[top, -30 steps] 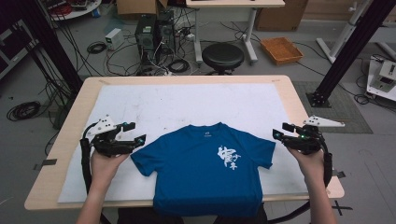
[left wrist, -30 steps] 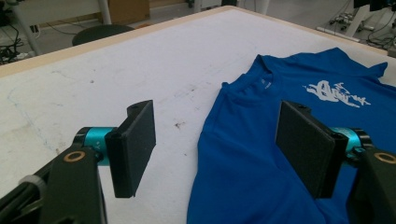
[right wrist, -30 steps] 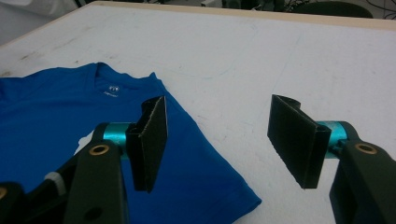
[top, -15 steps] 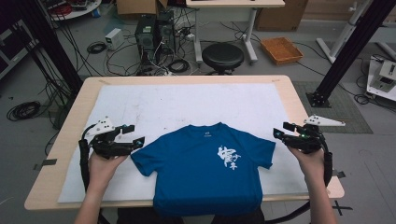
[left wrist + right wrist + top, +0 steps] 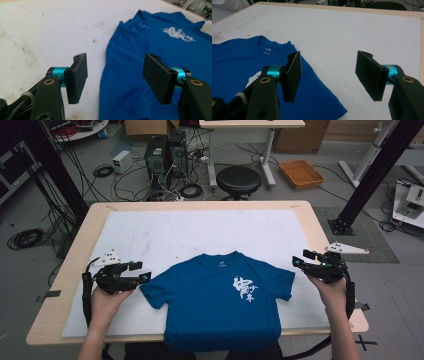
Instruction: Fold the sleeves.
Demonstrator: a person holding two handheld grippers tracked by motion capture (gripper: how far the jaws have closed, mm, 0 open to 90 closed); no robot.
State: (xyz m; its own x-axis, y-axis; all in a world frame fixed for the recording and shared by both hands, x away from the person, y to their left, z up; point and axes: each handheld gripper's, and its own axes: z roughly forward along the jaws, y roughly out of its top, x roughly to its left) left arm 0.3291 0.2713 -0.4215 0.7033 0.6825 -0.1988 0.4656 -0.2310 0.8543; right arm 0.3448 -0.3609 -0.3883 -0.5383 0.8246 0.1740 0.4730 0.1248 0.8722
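white print on the blue t-shirt (image 5: 220, 305) chest is too blurred to read.

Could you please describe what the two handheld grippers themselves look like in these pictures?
Both are black. The left claw and right claw each carry a grey three-cornered plate on top and trail a black cable. Up close, each has two flat black rectangular pads on turquoise collars, with brass-coloured rivets in the arms.

— what lies on the mat?
— a blue t-shirt (image 5: 220, 307), spread flat, front up, collar toward twelve o'clock, hem hanging over the table edge at six.
— any markings?
— a white print (image 5: 243, 289) on the chest, toward three o'clock. both short sleeves are spread out, toward nine and three.
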